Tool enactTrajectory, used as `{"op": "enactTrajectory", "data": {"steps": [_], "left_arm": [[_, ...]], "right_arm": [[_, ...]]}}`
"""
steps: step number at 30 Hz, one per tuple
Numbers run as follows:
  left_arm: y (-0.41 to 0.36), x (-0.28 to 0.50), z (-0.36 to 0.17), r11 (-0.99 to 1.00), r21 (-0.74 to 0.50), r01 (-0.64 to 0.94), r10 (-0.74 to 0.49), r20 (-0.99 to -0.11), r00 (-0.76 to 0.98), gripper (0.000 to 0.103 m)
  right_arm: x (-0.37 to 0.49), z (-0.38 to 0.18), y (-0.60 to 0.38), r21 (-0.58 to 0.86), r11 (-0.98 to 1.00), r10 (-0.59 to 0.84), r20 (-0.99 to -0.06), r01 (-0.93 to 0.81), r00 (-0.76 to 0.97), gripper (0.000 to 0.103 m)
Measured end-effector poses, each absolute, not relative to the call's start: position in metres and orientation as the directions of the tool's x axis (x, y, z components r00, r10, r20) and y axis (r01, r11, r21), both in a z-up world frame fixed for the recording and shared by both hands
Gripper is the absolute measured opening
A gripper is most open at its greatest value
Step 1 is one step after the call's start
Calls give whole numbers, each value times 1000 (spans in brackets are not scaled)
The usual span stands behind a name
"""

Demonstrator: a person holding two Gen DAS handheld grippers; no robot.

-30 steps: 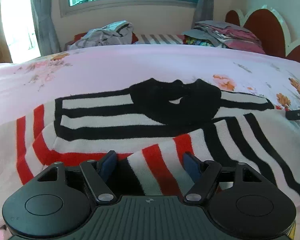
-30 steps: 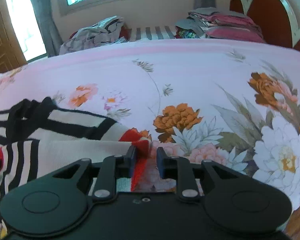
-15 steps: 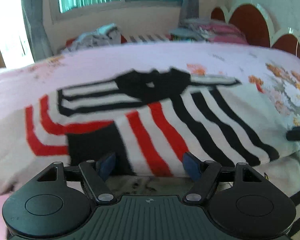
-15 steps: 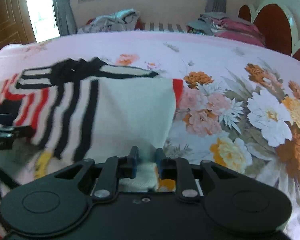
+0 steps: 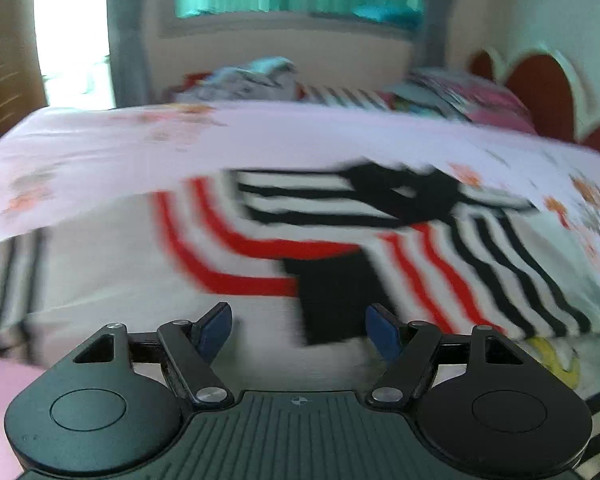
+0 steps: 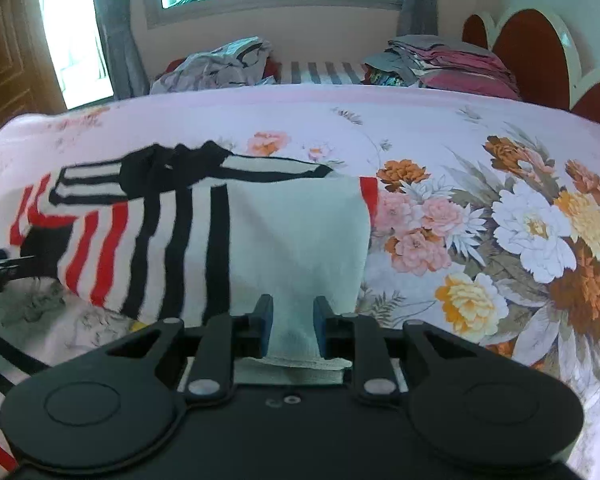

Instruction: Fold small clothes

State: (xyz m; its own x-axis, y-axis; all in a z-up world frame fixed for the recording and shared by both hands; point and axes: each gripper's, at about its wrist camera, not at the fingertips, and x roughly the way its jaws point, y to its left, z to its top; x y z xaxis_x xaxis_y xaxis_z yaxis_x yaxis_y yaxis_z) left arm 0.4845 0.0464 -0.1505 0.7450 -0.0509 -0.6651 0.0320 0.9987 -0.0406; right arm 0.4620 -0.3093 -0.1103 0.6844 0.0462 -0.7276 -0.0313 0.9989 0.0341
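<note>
The sweater sleeve has been drawn across the body and released by the wide left hand-held gripper, while its white edge is pinched by the narrow right hand-held gripper, so one fold is judged made.

Striped sweater, white with red and black bands, is spread partly folded on floral bedsheet.
</note>
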Motion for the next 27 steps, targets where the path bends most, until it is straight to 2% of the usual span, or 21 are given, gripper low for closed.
{"op": "enactTrajectory", "data": {"steps": [6, 11, 15, 17, 20, 24, 26, 27], "left_arm": [[175, 446, -143, 957, -113, -268, 133, -648, 750, 73], [283, 412, -151, 843, -220, -491, 241, -662, 710, 73], [336, 403, -159, 783, -304, -543, 246, -650, 719, 73], [355, 408, -167, 764, -328, -555, 234, -661, 713, 73], [376, 417, -181, 734, -366, -572, 214, -675, 706, 73], [395, 427, -192, 698, -450, -557, 186, -638, 748, 73], [398, 431, -195, 690, -464, -555, 190, -625, 758, 60], [399, 435, -197, 690, -457, -561, 198, -627, 754, 47]], "right_arm": [[471, -107, -288, 96, 995, 67, -705, 1, 707, 26], [486, -109, -247, 105, 993, 110, -697, -51, 708, 26], [498, -114, -221, 70, 998, 51, -713, -2, 699, 24], [499, -117, -212, 42, 998, 6, -718, 35, 696, 26], [497, -116, -204, 39, 999, 6, -719, 31, 695, 26], [490, -110, -203, 19, 999, -9, -708, 32, 706, 27], [489, -107, -206, 14, 999, -20, -707, 42, 707, 27], [489, -106, -209, 10, 999, -26, -706, 47, 707, 27]]}}
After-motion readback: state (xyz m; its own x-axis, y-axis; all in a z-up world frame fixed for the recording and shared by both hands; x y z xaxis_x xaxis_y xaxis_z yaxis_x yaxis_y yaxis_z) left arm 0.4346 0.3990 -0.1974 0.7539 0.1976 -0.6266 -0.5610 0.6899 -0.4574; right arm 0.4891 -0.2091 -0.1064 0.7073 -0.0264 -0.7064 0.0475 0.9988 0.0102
